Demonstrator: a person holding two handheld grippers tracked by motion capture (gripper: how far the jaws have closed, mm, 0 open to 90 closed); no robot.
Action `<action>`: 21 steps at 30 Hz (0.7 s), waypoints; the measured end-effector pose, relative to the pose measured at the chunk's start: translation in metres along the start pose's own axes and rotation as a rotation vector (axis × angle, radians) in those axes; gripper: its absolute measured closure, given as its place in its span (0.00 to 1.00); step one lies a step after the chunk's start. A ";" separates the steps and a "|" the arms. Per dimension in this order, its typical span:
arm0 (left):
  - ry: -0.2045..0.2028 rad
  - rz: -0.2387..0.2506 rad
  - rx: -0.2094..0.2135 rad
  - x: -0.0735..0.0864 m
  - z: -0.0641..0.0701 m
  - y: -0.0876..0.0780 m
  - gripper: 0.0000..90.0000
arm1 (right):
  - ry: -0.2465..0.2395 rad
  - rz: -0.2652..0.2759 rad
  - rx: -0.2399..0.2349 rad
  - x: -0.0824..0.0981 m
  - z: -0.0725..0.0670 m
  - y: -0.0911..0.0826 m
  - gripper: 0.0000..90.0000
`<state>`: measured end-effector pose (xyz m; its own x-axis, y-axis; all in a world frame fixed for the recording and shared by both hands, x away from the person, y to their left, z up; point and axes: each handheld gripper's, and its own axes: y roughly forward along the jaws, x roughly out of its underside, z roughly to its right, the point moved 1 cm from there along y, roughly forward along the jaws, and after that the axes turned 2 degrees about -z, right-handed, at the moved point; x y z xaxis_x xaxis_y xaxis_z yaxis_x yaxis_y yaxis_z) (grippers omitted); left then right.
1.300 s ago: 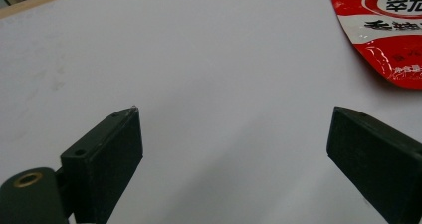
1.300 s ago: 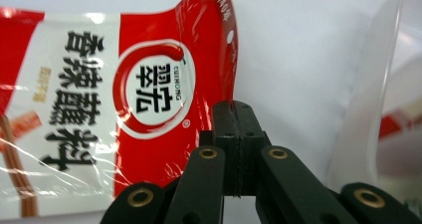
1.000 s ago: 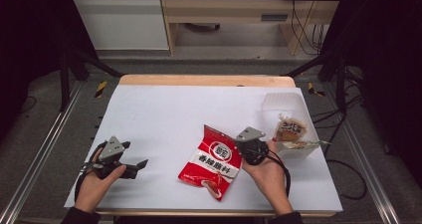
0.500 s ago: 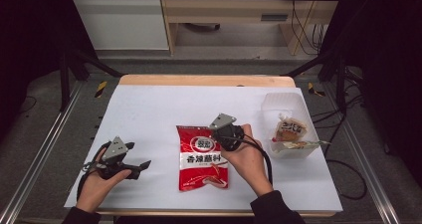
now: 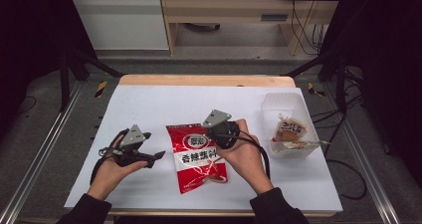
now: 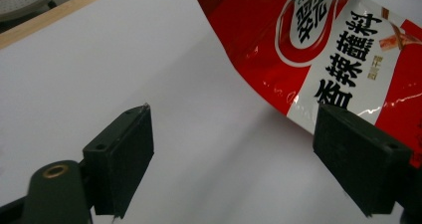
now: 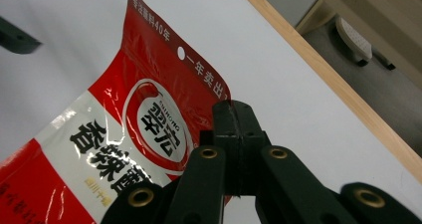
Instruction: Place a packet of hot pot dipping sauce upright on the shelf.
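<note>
In the high view the right hand-held gripper (image 5: pixel 211 134) clamps the right edge of the red seasoning packet (image 5: pixel 199 157), which sits mid-counter (image 5: pixel 149 104) with its near end on the white surface, while the left hand-held gripper (image 5: pixel 157 156) hangs just left of the packet and a clear tub (image 5: pixel 286 104) of snacks stands to the right. The left gripper view shows that gripper's jaws wide apart, having just narrowed slightly, nothing between them, the packet (image 6: pixel 343 50) behind the right jaw. The right gripper view shows its jaws pressed together on the packet's (image 7: pixel 134 134) edge.
</note>
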<state>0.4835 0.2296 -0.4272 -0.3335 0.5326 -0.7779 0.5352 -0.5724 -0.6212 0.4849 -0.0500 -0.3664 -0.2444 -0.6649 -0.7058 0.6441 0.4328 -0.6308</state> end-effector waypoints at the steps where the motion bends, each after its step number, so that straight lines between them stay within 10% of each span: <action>1: 0.010 -0.005 0.005 -0.004 0.000 0.003 0.19 | -0.004 0.006 -0.007 0.000 -0.001 -0.002 1.00; 21: 0.053 0.018 0.090 -0.038 0.002 0.025 0.41 | -0.029 0.077 -0.063 0.004 -0.016 -0.031 1.00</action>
<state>0.5078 0.1936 -0.4138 -0.2816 0.5528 -0.7843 0.4676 -0.6346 -0.6153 0.4520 -0.0562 -0.3551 -0.1742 -0.6448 -0.7442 0.6131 0.5204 -0.5944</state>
